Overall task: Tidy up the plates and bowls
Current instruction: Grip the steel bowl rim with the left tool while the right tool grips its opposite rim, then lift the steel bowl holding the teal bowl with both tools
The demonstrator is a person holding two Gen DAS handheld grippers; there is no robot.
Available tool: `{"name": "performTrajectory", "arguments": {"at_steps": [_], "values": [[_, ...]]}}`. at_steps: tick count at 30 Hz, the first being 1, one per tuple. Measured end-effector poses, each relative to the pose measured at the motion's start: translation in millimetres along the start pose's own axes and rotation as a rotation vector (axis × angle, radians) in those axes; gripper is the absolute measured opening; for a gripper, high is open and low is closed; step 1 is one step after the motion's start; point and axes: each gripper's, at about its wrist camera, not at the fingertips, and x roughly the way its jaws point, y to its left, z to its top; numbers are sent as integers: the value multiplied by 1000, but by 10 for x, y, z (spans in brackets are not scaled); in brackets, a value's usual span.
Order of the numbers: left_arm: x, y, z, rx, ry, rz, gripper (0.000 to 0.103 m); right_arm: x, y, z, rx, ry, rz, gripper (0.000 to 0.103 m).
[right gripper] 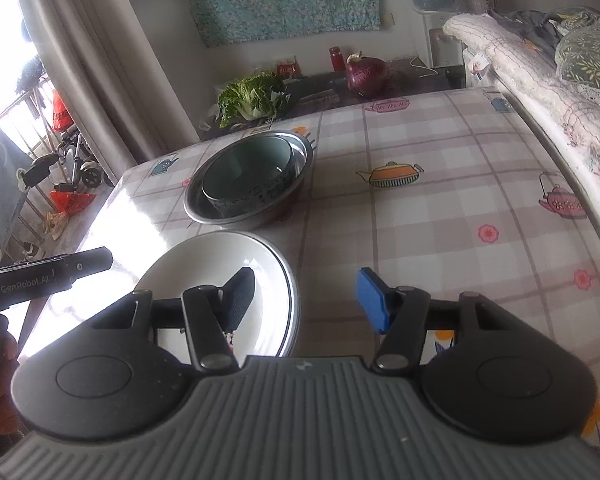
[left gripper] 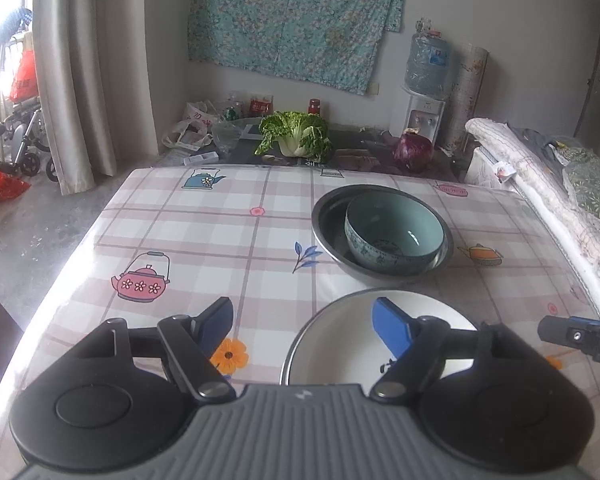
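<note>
A teal ceramic bowl [left gripper: 394,236] sits inside a wider steel bowl [left gripper: 327,224] on the checked tablecloth; both show again in the right wrist view, the teal bowl [right gripper: 246,184] nested in the steel bowl [right gripper: 296,152]. Nearer lies a white plate [left gripper: 340,344] with a dark rim line, also the white plate [right gripper: 204,268]. My left gripper [left gripper: 306,326] hangs open over the plate's left edge, nothing between its fingers. My right gripper [right gripper: 306,296] stands open above the plate's right rim, holding nothing. Its tip [left gripper: 580,338] pokes in from the right of the left wrist view.
A table [left gripper: 188,236] with a teapot-print cloth carries the dishes. Beyond its far edge lie a leafy cabbage [left gripper: 296,136], a red cabbage [left gripper: 413,151] and bags. Folded bedding [right gripper: 540,76] lines the right side. A curtain and wheeled frame stand left.
</note>
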Motion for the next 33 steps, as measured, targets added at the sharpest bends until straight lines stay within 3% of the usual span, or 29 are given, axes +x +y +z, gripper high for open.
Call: {"name": "performTrajectory", "arguments": {"at_steps": [6,15,19,21,24,33], "values": [[212,84,225,-24,-31,-4,72,158,-21,315,-2,-13,17,56],[617,71,519,-25,-23,-36,58,773,-137,789,31,25,62,51],[820,13,588,-22,11,-54,47,1095,-200,976,51,50,72,43],[934,-12,601,-26,41,-66,34,1240,-222,1043,50,67,71,36],[1081,-32,597,-30,76,-72,25,1439,-240,1101,40,88,59,29],[1375,-44,580,-40,145,-70,18,1737,-318,1131,59,130,85,23]]}}
